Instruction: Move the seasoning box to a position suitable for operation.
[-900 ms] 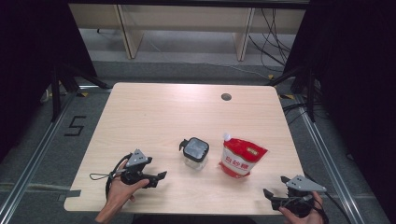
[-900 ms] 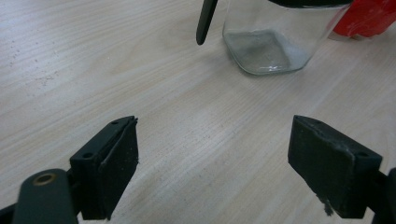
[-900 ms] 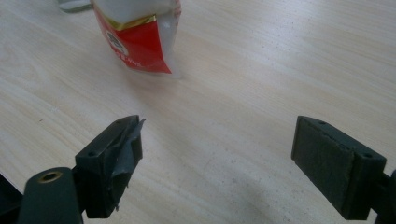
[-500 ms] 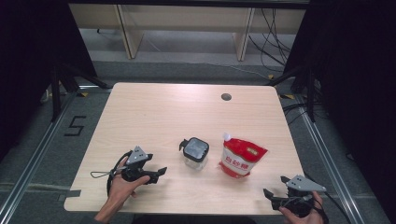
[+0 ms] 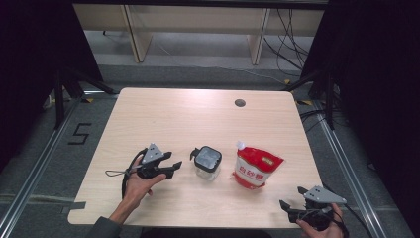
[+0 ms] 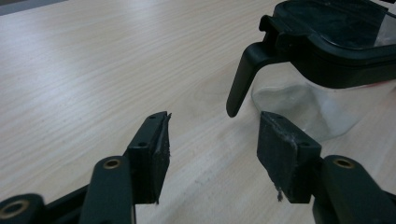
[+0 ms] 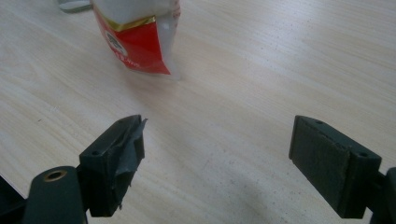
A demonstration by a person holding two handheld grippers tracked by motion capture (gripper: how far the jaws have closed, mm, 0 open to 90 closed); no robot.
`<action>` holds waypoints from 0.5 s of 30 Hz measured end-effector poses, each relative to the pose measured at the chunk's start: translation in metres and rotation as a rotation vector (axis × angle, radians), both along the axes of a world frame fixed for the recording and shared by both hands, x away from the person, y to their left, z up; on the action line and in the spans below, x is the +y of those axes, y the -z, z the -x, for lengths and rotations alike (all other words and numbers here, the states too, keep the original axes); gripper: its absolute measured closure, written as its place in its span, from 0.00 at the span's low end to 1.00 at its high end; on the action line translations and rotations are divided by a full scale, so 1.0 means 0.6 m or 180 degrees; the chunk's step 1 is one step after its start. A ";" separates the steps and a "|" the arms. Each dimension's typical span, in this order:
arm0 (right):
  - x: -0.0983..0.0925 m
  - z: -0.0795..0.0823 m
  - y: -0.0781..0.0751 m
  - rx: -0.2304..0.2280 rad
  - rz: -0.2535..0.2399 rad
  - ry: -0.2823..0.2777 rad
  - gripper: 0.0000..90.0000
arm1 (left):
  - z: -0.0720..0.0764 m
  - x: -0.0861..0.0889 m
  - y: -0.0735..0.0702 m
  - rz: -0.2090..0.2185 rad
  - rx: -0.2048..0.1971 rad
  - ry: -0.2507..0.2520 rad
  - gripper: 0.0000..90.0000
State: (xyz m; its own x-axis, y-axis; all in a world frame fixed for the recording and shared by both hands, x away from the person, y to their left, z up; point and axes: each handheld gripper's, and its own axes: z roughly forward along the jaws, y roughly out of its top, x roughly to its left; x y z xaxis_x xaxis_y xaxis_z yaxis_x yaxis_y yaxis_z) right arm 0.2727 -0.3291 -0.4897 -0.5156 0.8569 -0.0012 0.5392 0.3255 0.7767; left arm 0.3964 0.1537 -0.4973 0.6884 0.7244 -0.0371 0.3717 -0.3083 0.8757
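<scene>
Standing near the middle of the pale wooden counter (image 5: 198,119) is a clear square jar with a black hinged lid (image 5: 207,162), lid down, its latch tab hanging at the side; nothing can be made out inside. The left tongs (image 5: 174,167) are held just beside that latch, apart and empty, seemingly lined up to work it. A red-and-white spouted pouch (image 5: 254,170) stands upright beside the jar, sealed. The right tongs (image 5: 289,208) are held wide apart near the counter's edge, well clear.

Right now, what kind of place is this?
Probably a lab recording bay: a light wooden table on grey floor, black curtains at both sides, loose cables and a taped number five.
</scene>
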 end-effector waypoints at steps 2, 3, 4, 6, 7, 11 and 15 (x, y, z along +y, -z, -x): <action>0.000 0.000 0.000 0.0001 -0.0004 -0.0003 0.21 | -0.004 -0.006 0.001 -0.0027 -0.0013 0.0023 0.49; 0.000 0.000 0.000 0.0008 0.0001 -0.0005 0.21 | -0.007 -0.011 0.002 -0.0034 -0.0016 0.0051 0.51; 0.000 0.000 0.000 0.0005 -0.0001 -0.0007 0.21 | -0.013 -0.021 0.003 -0.0103 -0.0069 0.0146 0.53; 0.000 0.000 0.000 0.0001 -0.0017 -0.0006 0.21 | -0.017 -0.029 0.004 -0.0125 -0.0078 0.0171 0.55; 0.000 0.000 0.001 0.0004 -0.0015 -0.0007 0.21 | -0.020 -0.034 0.005 -0.0157 -0.0092 0.0184 0.56; -0.003 -0.003 0.001 -0.0032 0.0035 -0.0050 0.21 | -0.028 -0.048 0.009 -0.0217 -0.0094 0.0222 0.61; -0.005 -0.004 0.002 -0.0028 0.0034 -0.0056 0.22 | -0.031 -0.069 0.015 -0.0068 -0.0121 0.0224 0.64</action>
